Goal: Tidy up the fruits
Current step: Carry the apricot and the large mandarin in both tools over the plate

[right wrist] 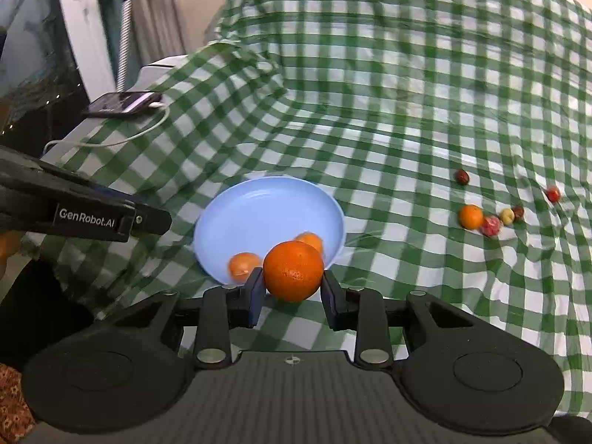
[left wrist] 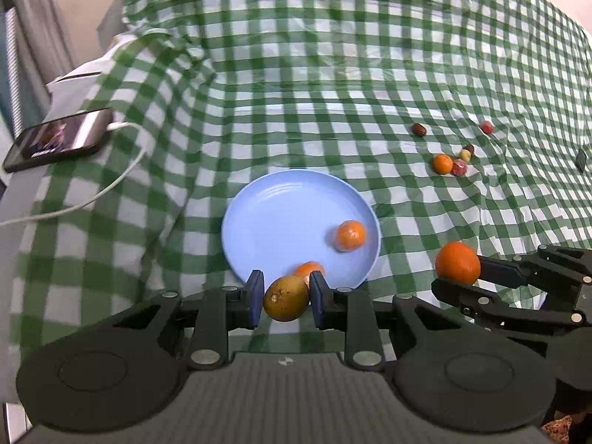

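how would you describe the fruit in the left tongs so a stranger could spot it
Find the blue plate on the green checked cloth. At its near rim, the left tongs grip a yellowish-brown speckled fruit; every fruit near it is bright orange.

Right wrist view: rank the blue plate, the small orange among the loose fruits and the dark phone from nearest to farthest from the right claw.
1. Round blue plate, just ahead.
2. Small orange, right, among loose fruits.
3. Dark phone, far left, on its cable.

Soft even indoor light, faint shadows, fisheye bending at edges, motion blur across the checked cloth [right wrist: 407, 74]
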A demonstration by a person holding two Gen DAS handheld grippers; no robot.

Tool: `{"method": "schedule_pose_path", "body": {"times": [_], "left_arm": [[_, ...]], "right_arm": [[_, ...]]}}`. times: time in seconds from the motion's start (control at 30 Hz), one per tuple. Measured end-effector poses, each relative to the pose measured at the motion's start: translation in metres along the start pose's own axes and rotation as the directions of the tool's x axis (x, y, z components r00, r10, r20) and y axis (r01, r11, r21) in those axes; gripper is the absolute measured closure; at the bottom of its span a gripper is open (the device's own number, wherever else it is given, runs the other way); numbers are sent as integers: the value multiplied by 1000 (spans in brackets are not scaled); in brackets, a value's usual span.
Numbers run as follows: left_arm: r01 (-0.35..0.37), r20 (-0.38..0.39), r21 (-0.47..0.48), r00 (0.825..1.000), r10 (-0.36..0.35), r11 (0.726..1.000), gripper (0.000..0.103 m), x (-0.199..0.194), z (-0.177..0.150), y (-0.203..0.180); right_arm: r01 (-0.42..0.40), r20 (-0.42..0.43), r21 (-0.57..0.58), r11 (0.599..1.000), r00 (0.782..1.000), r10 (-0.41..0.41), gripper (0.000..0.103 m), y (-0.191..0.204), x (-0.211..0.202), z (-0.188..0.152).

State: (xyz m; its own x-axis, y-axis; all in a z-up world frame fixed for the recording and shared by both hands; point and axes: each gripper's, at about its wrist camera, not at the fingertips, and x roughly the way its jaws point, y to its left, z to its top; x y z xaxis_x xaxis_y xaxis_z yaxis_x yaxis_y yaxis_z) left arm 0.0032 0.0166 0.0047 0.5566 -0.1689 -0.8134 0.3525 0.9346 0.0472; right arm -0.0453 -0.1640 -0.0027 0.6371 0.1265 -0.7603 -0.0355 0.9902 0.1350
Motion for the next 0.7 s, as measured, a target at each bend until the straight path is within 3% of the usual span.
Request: {"method": "schedule_pose_path", "body": {"times": [0.7], "left_arm": [[7, 14, -46, 1000, -6, 999, 74, 1, 1, 8]], "right_arm": [[7, -12, -24, 1000, 1000, -7, 69, 5, 3, -1]]}}
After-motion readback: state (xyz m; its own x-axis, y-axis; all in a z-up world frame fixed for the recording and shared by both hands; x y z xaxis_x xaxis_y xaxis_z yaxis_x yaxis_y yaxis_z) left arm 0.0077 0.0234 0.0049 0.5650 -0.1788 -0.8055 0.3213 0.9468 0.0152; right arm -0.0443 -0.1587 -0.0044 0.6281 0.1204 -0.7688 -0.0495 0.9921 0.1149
